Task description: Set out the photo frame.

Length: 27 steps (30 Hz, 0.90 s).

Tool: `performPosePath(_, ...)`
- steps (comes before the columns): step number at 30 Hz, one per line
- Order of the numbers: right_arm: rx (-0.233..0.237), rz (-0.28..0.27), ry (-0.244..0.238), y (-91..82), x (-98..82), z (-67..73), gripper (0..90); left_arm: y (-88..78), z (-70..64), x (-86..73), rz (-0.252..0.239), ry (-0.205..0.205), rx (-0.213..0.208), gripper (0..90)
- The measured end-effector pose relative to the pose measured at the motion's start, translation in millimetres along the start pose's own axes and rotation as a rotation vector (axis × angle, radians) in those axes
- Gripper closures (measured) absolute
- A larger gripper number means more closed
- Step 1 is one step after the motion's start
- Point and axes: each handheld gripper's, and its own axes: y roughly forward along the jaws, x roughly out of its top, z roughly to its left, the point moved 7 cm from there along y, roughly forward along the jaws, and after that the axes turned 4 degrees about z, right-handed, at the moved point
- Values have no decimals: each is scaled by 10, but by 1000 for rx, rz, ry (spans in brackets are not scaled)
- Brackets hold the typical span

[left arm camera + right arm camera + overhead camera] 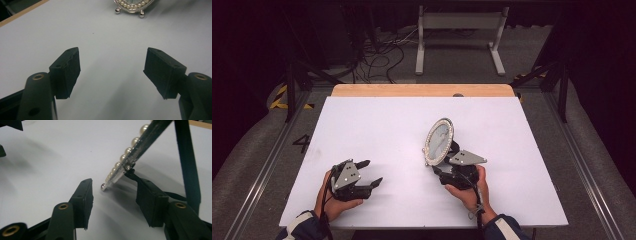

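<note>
Frame: oval silver picture frame edged with pearl beads [439, 141], stood tilted on white tabletop [377, 125], propped by black back strut.
Right gripper [443, 161]: fingers apart, frame's lower edge just ahead between them, unclamped.
Left gripper [371, 173]: fingers apart, empty, frame well ahead.
</note>
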Motion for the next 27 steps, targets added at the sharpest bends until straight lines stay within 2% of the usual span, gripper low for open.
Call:
performPosePath(5, -2, 2, -2, 94, 41, 24, 414, -34, 6, -58, 18, -4, 13, 259)
performPosePath(7, -11, 0, 19, 153, 61, 11, 365, -55, 2, -80, 23, -5, 18, 256)
performPosePath(15, -18, -22, 60, 232, 137, -4, 352, -118, 8, -145, 31, -21, 34, 253)
performPosePath(16, -21, -24, 63, 240, 146, -7, 353, -122, 8, -150, 33, -14, 34, 253)
performPosePath(20, -26, -32, 69, 270, 176, -16, 379, -148, -1, -176, 39, -18, 40, 251)
performPosePath(27, -31, -54, 89, 273, 222, -49, 505, -190, 25, -223, 47, -28, 56, 242)
